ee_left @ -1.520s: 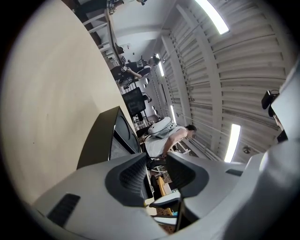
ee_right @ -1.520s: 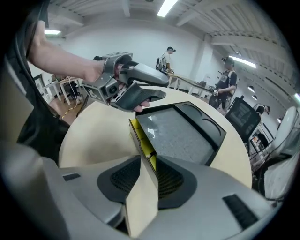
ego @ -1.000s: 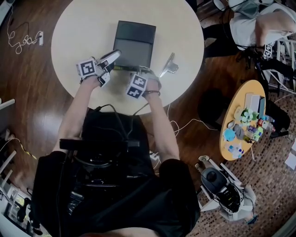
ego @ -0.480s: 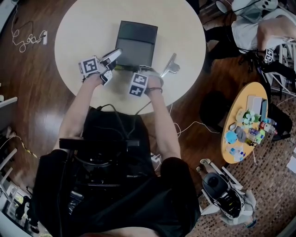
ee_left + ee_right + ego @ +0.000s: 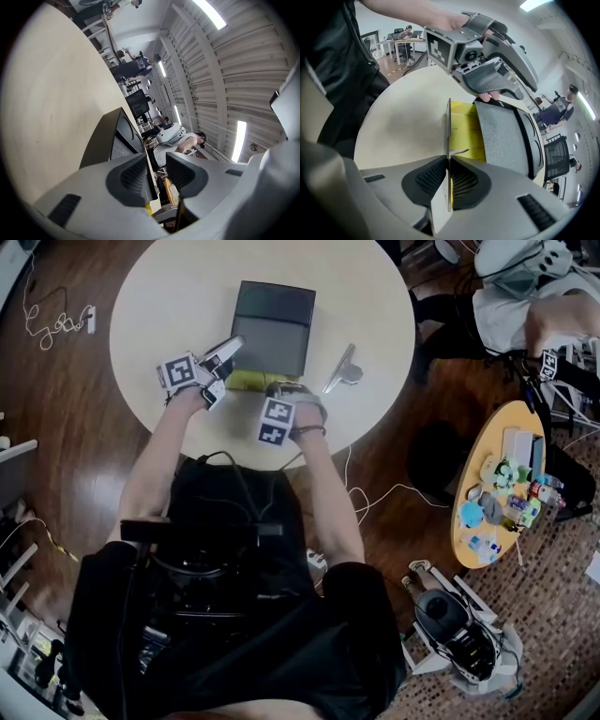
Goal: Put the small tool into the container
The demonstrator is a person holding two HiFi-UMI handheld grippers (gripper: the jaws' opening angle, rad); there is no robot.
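Round cream table (image 5: 169, 296) bears the dark container (image 5: 272, 320); the small tool (image 5: 340, 371) lies beside it, not yet inside. Your right gripper (image 5: 449, 164) has just closed on a thin yellow sheet (image 5: 464, 131); your left gripper (image 5: 157, 164) gapes at the container's edge.

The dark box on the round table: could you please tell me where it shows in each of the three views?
Head view: the dark box sits upper centre.
Left gripper view: the box stands edge-on, low and just left of centre.
Right gripper view: its grey-lined panel lies right of centre, beside the yellow sheet.
Shared landmark: the pale round table under it, in all three views.
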